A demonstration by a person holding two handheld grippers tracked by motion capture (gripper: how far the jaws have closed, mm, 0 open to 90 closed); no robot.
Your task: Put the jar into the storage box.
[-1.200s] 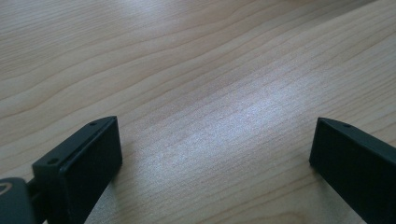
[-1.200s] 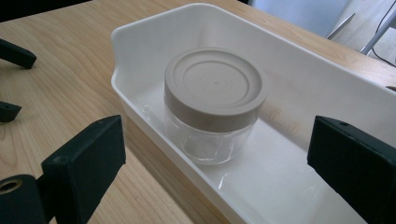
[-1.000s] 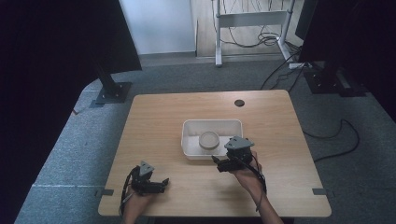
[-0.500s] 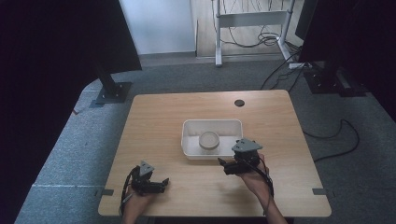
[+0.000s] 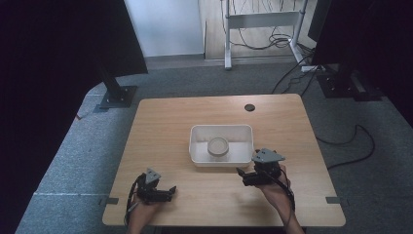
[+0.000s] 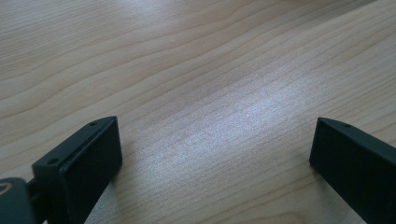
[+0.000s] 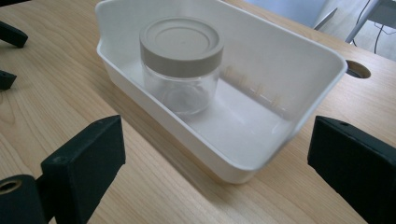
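Observation:
A white tray sits at the middle of the wooden table, and a clear glass jar with a beige screw lid stands upright in it. In the right gripper view the jar is near the tray's far left end. My right gripper hovers just outside the tray's near right corner, open and holding nothing, jaws wide in its own view. My left gripper rests low near the table's front left, open over bare wood.
A round cable hole lies in the table's far right part. Dark stands and loose cables are on the grey floor around the table. The left gripper's fingertips show at the right gripper view's left edge.
My right gripper has drawn back a little to the right and toward the person, away from the tray. The left gripper, tray and jar stayed put.

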